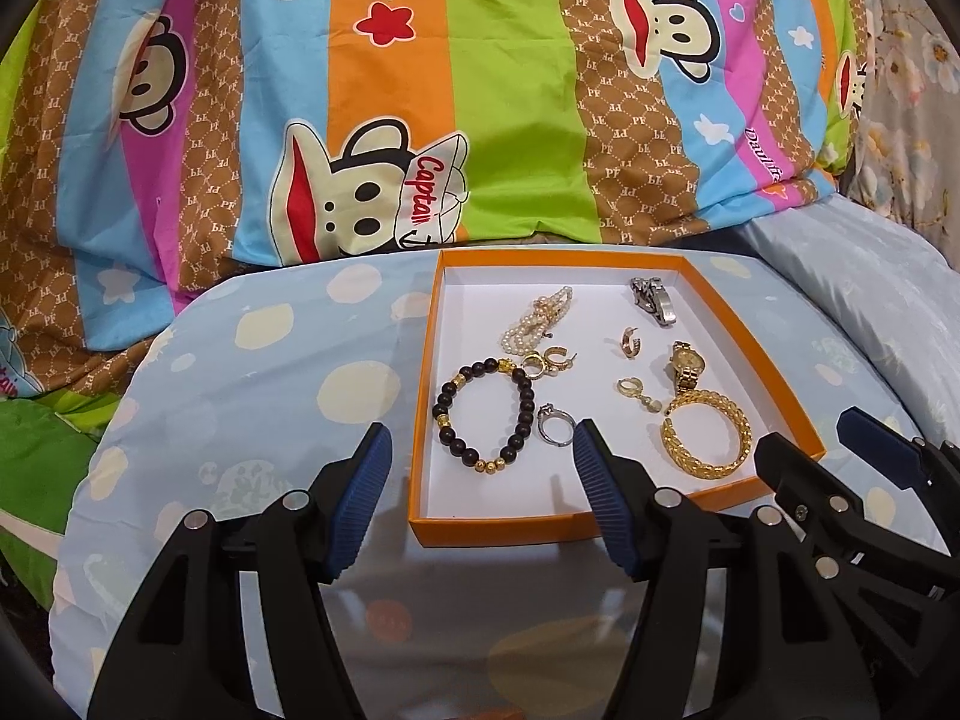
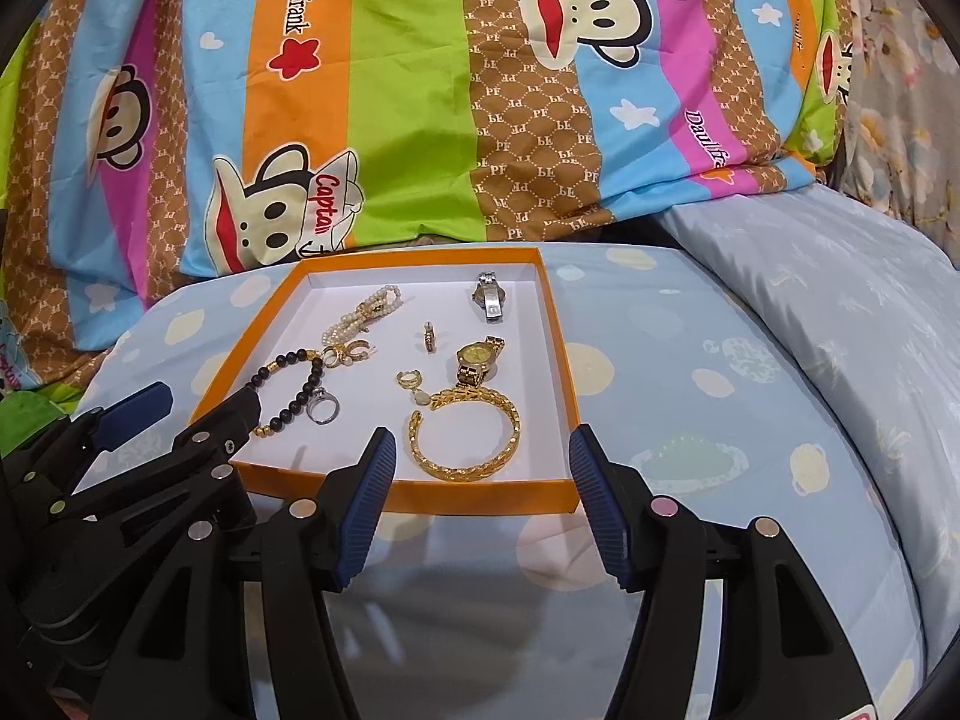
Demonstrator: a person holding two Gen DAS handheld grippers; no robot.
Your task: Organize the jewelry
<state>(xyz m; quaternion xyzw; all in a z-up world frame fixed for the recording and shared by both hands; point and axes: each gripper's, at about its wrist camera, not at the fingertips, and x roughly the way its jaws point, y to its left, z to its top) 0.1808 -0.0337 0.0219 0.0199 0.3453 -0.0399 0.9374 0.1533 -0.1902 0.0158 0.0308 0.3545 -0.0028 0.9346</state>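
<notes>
An orange box (image 1: 423,396) with a white floor lies on the bed and holds jewelry: a dark bead bracelet (image 1: 486,414), a silver ring (image 1: 555,425), a pearl strand (image 1: 536,315), a gold bangle (image 1: 708,435), a gold watch (image 1: 683,365), a silver watch (image 1: 653,299) and small gold earrings (image 1: 630,341). My left gripper (image 1: 480,450) is open and empty over the box's near left corner. My right gripper (image 2: 480,456) is open and empty, just before the gold bangle (image 2: 465,441) at the box's (image 2: 564,360) near right edge.
The box rests on a light blue spotted cushion (image 1: 270,396). A striped cartoon-monkey quilt (image 1: 480,90) rises behind it. A pale blue pillow (image 2: 810,300) lies to the right. Each gripper shows at the edge of the other's view.
</notes>
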